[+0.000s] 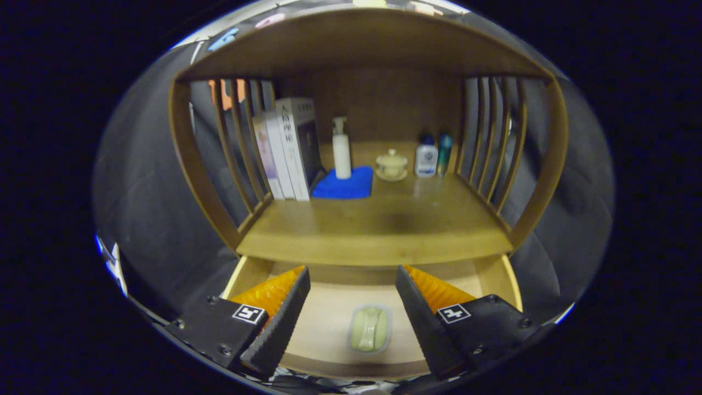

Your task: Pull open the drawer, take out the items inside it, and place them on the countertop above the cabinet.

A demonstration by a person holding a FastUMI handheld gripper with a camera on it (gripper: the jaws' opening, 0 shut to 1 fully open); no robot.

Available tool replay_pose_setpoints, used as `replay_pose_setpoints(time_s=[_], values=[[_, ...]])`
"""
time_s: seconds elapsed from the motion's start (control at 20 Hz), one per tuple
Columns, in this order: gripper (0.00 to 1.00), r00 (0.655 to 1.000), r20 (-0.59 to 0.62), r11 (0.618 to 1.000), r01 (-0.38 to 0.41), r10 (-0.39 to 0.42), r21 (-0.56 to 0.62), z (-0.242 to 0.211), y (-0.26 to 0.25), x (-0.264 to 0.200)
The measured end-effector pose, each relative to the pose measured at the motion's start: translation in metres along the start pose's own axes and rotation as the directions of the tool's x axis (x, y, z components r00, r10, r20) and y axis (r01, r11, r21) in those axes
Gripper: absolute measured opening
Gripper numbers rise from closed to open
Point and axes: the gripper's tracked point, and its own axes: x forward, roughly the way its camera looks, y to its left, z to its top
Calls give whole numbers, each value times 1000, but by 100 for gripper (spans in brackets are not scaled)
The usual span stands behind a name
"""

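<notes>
Gripper view: drawer [249, 271] is out, pale green soap dish [370, 329] on its floor, between the spread, empty fingers of the gripper [352, 285]. Looks rigid, glazed, likely slippery and breakable; pinch across its long sides.

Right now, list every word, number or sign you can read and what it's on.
Nothing reads clearly.
Tall book: spine lettering, too blurred.
Clear bottle: label too small.
Square coded markers on each finger of the open gripper, which hovers over the pale item in the open drawer: patterns, not text.
</notes>
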Motion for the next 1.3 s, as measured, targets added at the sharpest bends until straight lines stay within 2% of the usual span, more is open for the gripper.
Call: replay_pose_setpoints(time_s=[0.1,0.2,0.4,0.65,0.8,0.9,0.95,1.05,1.25,1.3], values=[[99,995,-102,1000,-10,13,26,-21,-3,23],[96,982,-186,999,22,-14,37,-33,-13,32],[92,942,-335,996,41,-10,83,-68,-24,58],[76,895,-446,993,72,-24,91,-102,-29,68],[64,859,-508,992,110,-63,63,-121,-37,71],[63,842,-535,989,127,-68,74,-129,-38,72],[57,837,-541,988,139,-78,71,-130,-40,71],[36,835,-544,988,137,-80,65,-130,-40,73],[21,852,-519,994,102,-66,41,-124,-37,70],[20,856,-512,995,94,-64,34,-122,-37,67]])
